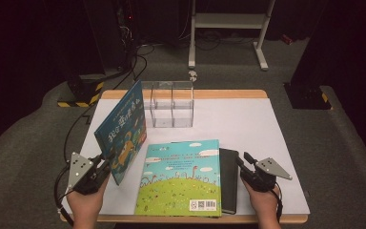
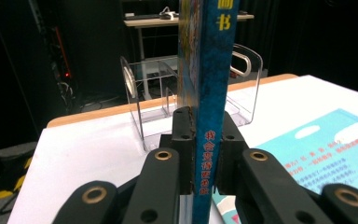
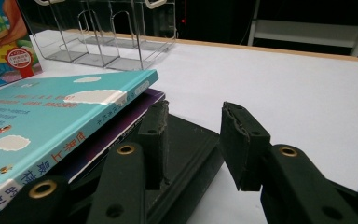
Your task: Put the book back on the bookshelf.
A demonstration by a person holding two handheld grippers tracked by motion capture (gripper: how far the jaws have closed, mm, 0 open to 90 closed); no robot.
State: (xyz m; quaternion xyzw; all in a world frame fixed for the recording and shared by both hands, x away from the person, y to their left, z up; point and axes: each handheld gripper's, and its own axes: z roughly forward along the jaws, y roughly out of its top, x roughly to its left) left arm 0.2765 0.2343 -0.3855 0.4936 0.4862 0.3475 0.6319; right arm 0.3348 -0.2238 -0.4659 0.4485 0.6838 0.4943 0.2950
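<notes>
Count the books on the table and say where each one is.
3, possibly a purple-edged fourth hidden under the stack. The blue book stands upright, clamped by the left gripper. The cloud-cover book lies flat, overlapping the black book before the right gripper.

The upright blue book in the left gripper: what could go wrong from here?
1. The left gripper pinches the blue book only low at its spine, so it may tip or swing.
2. The clear rack looks light; a book pushed against its dividers might shove it.
3. The right gripper stands open over the black book, under the green book, which may slide.
</notes>
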